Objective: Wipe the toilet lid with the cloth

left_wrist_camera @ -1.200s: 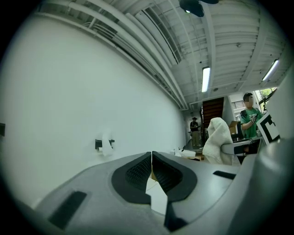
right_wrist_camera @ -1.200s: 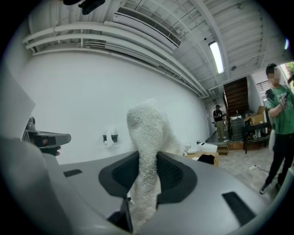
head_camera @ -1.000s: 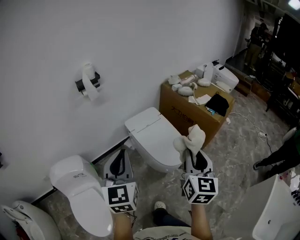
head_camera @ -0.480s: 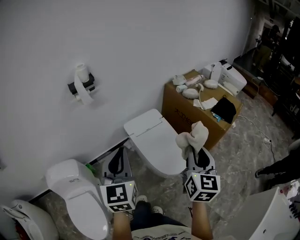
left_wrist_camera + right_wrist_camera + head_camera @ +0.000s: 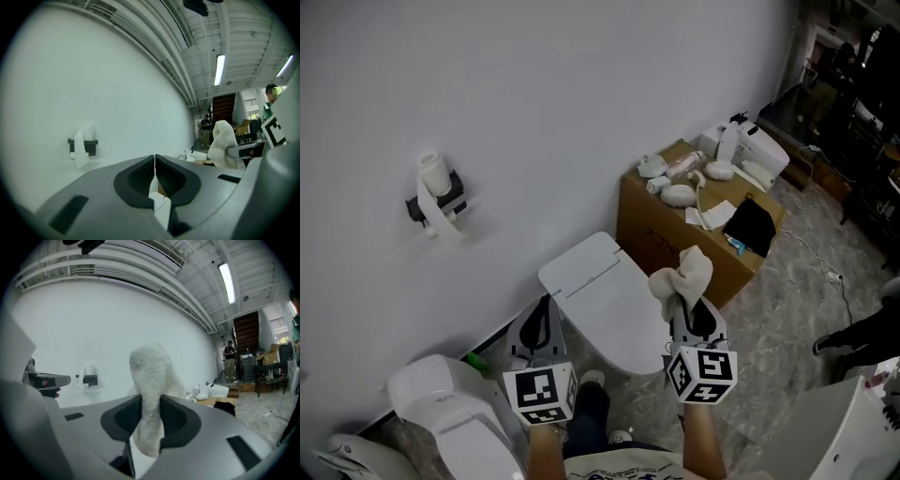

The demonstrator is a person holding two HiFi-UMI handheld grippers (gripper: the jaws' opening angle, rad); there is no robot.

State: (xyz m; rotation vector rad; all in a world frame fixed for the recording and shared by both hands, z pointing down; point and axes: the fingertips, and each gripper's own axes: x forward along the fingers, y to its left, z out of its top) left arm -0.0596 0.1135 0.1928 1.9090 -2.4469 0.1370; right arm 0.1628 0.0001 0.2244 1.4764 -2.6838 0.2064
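Nearest the person, the left tongs are staying empty-handed, their two dark pads pressed together with nothing between them. Beside them, the right tongs are clamping the lower part of a crumpled off-white terry cloth, which is standing up out of the jaws in a loose bunch. In the head view the cloth is showing over the right edge of the white closed toilet lid, which is lying flat between the two tongs and just beyond them; no view shows the cloth touching it. A second white toilet is sitting to the left. Behind the lid's right side, a brown cardboard box is standing against the white wall, cluttered on top with small white parts. Further left on that wall, a black wall holder with a white paper roll is hanging.
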